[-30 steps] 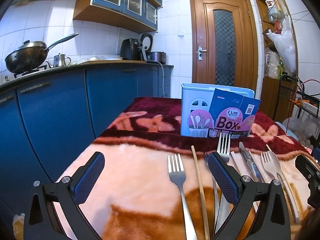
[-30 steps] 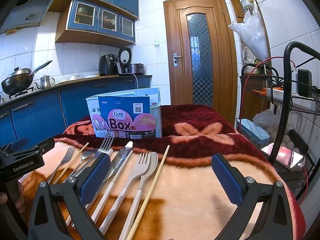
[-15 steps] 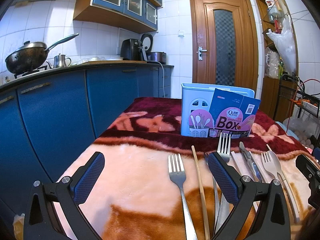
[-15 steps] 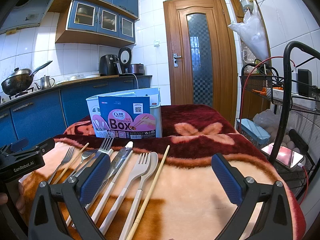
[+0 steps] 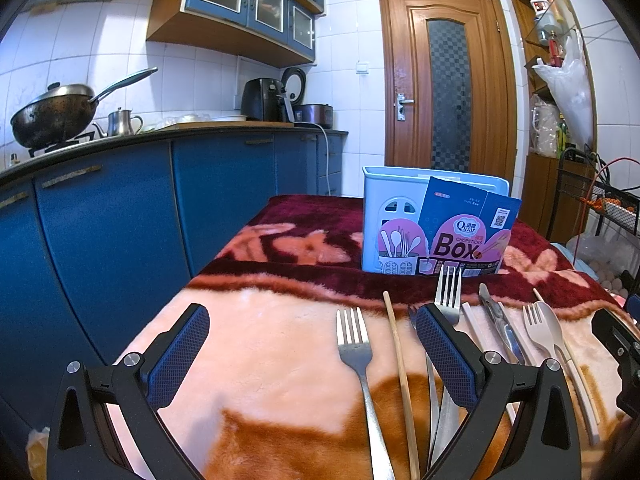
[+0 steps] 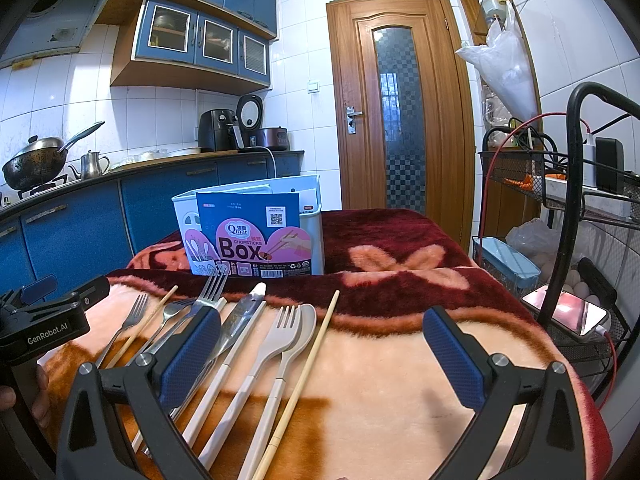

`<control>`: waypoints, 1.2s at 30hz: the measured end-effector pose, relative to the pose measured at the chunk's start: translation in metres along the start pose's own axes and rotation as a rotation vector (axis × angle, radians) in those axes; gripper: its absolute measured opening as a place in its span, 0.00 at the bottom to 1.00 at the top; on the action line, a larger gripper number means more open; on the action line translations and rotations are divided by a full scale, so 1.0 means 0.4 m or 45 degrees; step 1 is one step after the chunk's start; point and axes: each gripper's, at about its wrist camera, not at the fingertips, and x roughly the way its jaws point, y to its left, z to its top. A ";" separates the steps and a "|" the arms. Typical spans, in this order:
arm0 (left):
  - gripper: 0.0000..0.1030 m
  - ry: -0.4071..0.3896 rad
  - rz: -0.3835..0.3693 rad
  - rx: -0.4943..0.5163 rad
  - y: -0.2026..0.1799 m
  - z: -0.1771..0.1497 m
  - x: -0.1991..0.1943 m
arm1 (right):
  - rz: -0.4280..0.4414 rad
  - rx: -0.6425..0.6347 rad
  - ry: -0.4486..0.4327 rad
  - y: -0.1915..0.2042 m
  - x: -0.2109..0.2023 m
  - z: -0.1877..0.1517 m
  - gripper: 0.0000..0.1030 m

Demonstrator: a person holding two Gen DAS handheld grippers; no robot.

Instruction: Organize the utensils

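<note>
Metal forks (image 5: 354, 344), two wooden chopsticks (image 6: 304, 376), a steel knife (image 6: 240, 316) and a beige fork (image 6: 276, 340) and spoon (image 6: 302, 330) lay side by side across the lower frame. Behind them, mid-frame, stood an upright pale-blue chopstick box (image 6: 312, 216).

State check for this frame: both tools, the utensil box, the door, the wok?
Left tool: open, holding nothing.
Right tool: open, holding nothing.
Utensil box: upright, top open, contents hidden.
Utensils: lying flat on the blanket.
Door: closed.
Wok: lid on.
</note>
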 end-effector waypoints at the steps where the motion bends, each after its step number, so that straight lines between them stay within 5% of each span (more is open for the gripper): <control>1: 1.00 0.000 0.000 0.000 0.000 0.000 0.000 | 0.000 0.000 0.000 0.000 0.000 0.000 1.00; 20: 1.00 0.014 0.005 -0.004 0.004 0.000 0.002 | 0.012 0.027 0.012 -0.008 0.004 0.002 1.00; 29: 1.00 0.123 -0.009 0.077 0.007 0.017 0.006 | 0.083 0.052 0.154 -0.022 0.020 0.037 1.00; 36: 1.00 0.244 -0.046 0.124 0.024 0.062 0.011 | 0.046 -0.096 0.373 -0.027 0.049 0.095 1.00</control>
